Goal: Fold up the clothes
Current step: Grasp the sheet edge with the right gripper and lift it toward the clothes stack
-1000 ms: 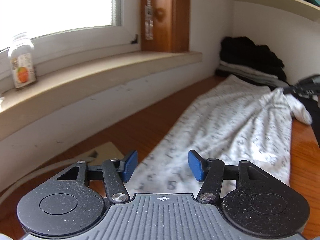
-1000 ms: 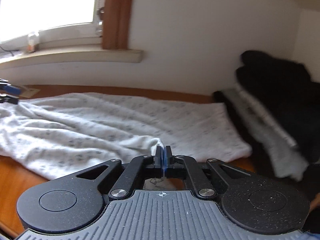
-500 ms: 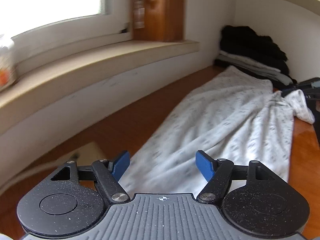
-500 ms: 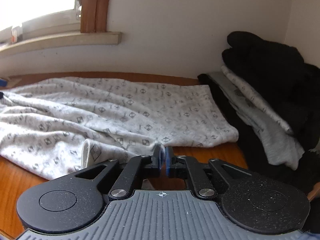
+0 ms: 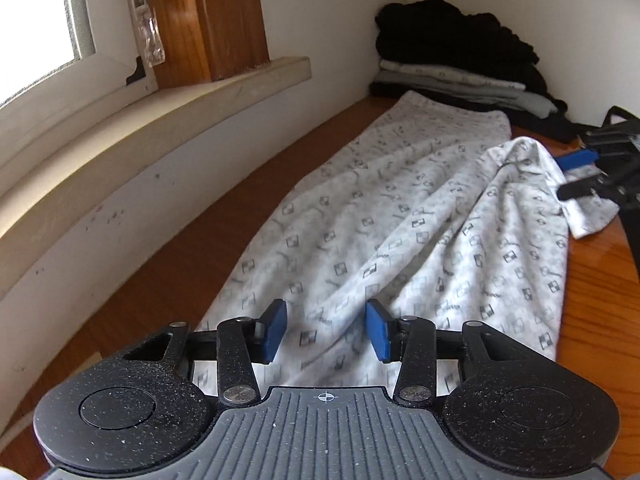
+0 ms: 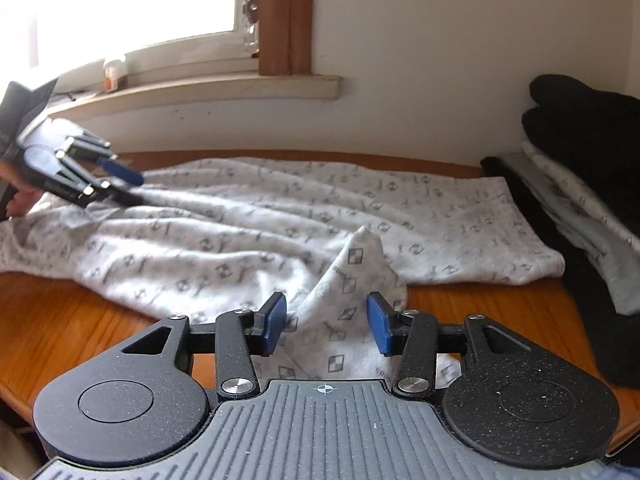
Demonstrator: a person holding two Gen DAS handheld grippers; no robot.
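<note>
A white garment with a grey square print point(image 5: 400, 216) lies lengthwise on the wooden table point(image 5: 600, 304), creased and rumpled. My left gripper point(image 5: 326, 330) stands open low over its near end, with cloth between the blue pads but not pinched. In the right wrist view the garment point(image 6: 248, 236) spreads across the table, and a peaked corner point(image 6: 360, 252) rises just ahead of my open right gripper point(image 6: 327, 322). The left gripper point(image 6: 130, 186) shows at the far left, open, over the cloth. The right gripper point(image 5: 574, 174) shows at the far right, open, beside the raised corner.
A stack of folded clothes point(image 5: 452, 80) with black items on top sits in the far corner point(image 6: 580, 184). A window sill point(image 5: 160, 108) runs along the wall, with a small bottle point(image 6: 114, 70) on it. The table's front edge point(image 6: 40, 380) is close.
My right gripper has opened and let go of the garment corner, which now stands peaked. My left gripper stayed open and moved forward over the near end of the cloth.
</note>
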